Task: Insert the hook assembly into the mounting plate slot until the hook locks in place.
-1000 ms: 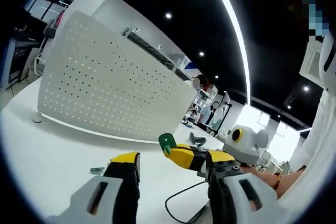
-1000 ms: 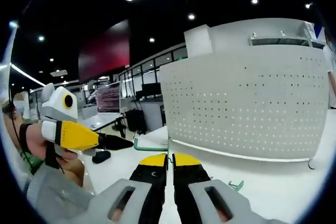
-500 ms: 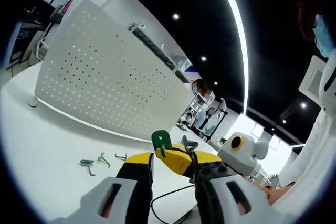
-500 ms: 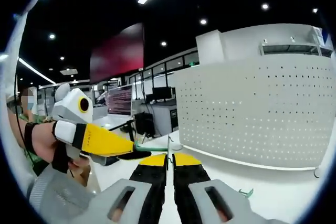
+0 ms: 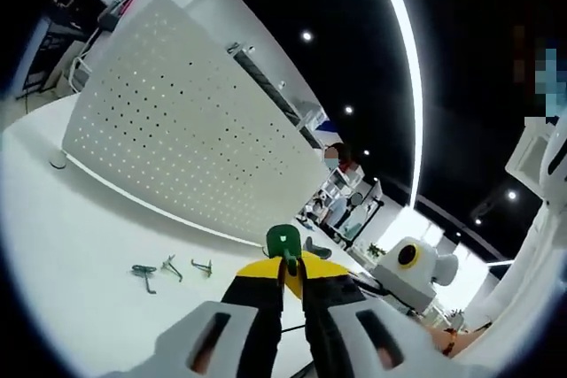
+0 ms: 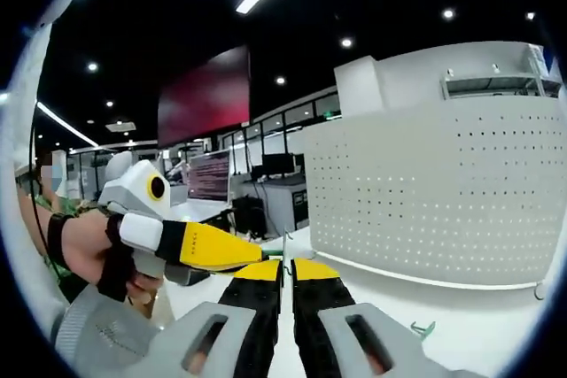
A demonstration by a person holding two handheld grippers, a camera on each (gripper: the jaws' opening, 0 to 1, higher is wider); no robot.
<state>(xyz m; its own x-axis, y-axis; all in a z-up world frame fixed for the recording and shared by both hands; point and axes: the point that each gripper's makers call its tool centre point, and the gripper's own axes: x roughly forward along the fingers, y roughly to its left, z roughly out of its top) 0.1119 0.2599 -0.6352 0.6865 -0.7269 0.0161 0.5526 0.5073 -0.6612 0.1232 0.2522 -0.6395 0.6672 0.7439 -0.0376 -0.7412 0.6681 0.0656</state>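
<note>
Not far in — the green hook (image 5: pixel 283 241) sits pinched at the left gripper (image 5: pixel 291 273) tips, right gripper (image 6: pixel 285 270) pressed together beside it. The perforated mounting plate (image 5: pixel 177 135) stands well apart, so insertion is still all to do.

A long ceiling light strip (image 5: pixel 403 68) is glowing across the black ceiling (image 5: pixel 461 33) from twelve o'clock toward three o'clock in the left gripper view, with small round downlights (image 5: pixel 306 36) shining around it. Distant shelving (image 5: pixel 341 205) is standing at about four o'clock. In the right gripper view, a dark red wall panel (image 6: pixel 204 95) is hanging at ten o'clock above a row of glazed partitions (image 6: pixel 266 135), and a monitor (image 6: pixel 209 176) is showing text below. The white worktop (image 5: pixel 71 254) is catching the light.
</note>
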